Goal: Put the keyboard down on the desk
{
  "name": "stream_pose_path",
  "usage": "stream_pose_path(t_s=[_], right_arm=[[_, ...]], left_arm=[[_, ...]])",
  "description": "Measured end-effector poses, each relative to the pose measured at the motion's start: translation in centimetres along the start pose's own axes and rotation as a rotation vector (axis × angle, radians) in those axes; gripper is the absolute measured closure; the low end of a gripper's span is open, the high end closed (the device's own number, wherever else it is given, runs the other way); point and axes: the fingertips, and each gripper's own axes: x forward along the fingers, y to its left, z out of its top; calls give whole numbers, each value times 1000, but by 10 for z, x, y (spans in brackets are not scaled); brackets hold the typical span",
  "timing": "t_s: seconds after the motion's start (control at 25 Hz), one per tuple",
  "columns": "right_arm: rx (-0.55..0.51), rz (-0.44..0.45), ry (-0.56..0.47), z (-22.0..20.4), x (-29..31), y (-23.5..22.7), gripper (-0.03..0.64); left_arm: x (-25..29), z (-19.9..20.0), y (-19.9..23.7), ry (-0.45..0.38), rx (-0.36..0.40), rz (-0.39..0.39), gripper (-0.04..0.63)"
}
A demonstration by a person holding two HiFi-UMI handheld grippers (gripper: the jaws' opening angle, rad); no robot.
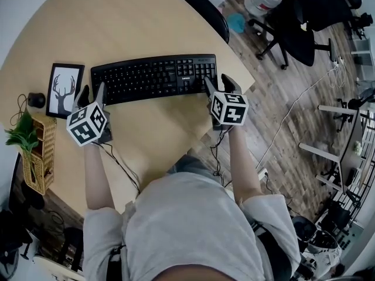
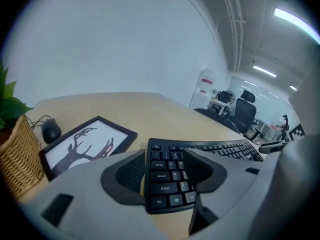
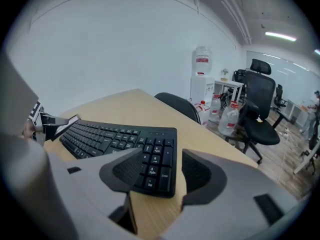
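head view: a person in a grey shirt reaches both bare forearms forward over a pale wooden desk [image 1: 146,28], one gripper at each end of a black keyboard [image 1: 155,78] that lies flat on the desktop, its right end near the desk's edge. the left gripper [image 1: 92,92] sits at the keyboard's near left corner, jaws spread wide; the left gripper view shows the ctrl and shift keys between the pads, with nothing clamped. the right gripper [image 1: 218,85] sits at the near right corner, jaws equally wide; the right gripper view shows the number pad between them and a strip of bare desk beside the right-hand pad. the arms run roughly parallel, elbows close to the body, and each gripper's marker cube faces up. on the desk: one keyboard, one framed deer picture [image 1: 64,90] just left of it, one black mouse [image 1: 36,100] beyond the frame, and one wicker basket [image 1: 41,157] with one green plant [image 1: 23,134] at the left edge. two grippers in all.
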Motion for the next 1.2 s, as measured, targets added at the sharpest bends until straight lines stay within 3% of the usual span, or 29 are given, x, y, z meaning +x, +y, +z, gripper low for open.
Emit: stream_pose_path(t_s=[0.08,0.16,0.2,0.28,0.6,0.76,1.2], right_arm=[[-2,9,-38,7,-12,2,398],[-12,-5,-77,14,-25,3,558],[-20,-9,-94,18,-31,5,589],[-35,2,-126,23,-43,9,601],[-40,85,-258,43,-92,25,604],[-33,128,-309,50,-116,30,604],[-105,139,-417,59,-190,32,603]], left_arm=[[-12,8,-3,-35,21,23,414],[-25,16,-6,-70,42,50,499],[-31,20,-8,-89,48,54,556],[-43,25,-16,-125,53,37,582],[-93,43,-45,-233,92,14,586],[-119,51,-63,-290,152,28,586],[-200,65,-110,-457,204,19,585]])
